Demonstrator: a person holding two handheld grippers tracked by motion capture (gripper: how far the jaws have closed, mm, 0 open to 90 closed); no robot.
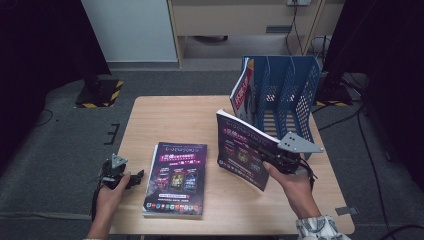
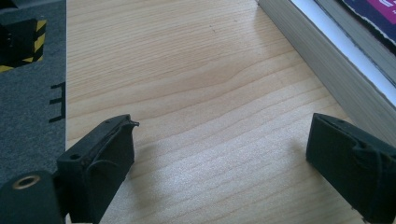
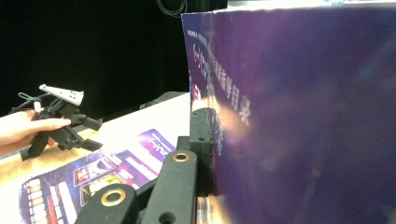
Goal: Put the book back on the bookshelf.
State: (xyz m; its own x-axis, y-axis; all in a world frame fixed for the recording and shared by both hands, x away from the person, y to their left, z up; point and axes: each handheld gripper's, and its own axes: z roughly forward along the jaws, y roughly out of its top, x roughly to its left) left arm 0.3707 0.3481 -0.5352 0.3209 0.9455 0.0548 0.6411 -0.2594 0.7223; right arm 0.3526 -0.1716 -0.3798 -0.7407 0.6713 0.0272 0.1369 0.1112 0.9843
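Pale wooden table (image 1: 165, 120) carries a blue file rack (image 1: 287, 87) at its far right, one book already leaning in its left slot. Clamped in the right gripper (image 1: 265, 152), a purple book (image 1: 240, 150) stands upright just before the rack, apparently mid-transfer; next it needs lifting and aligning with a free slot. Jaws wide and empty, the left gripper (image 1: 131, 179) rests beside the stacked books (image 1: 176, 179) lying flat near the front edge.

Light wooden counter (image 1: 165, 120) with visible grain, standing on grey carpeted floor (image 1: 60, 145). Lying flat near the front edge, left of centre: a stack of purple-covered books (image 1: 176, 178). Standing at the far right corner: a blue perforated file rack (image 1: 285, 95), holding one red-and-white magazine (image 1: 242, 91) in its leftmost slot.
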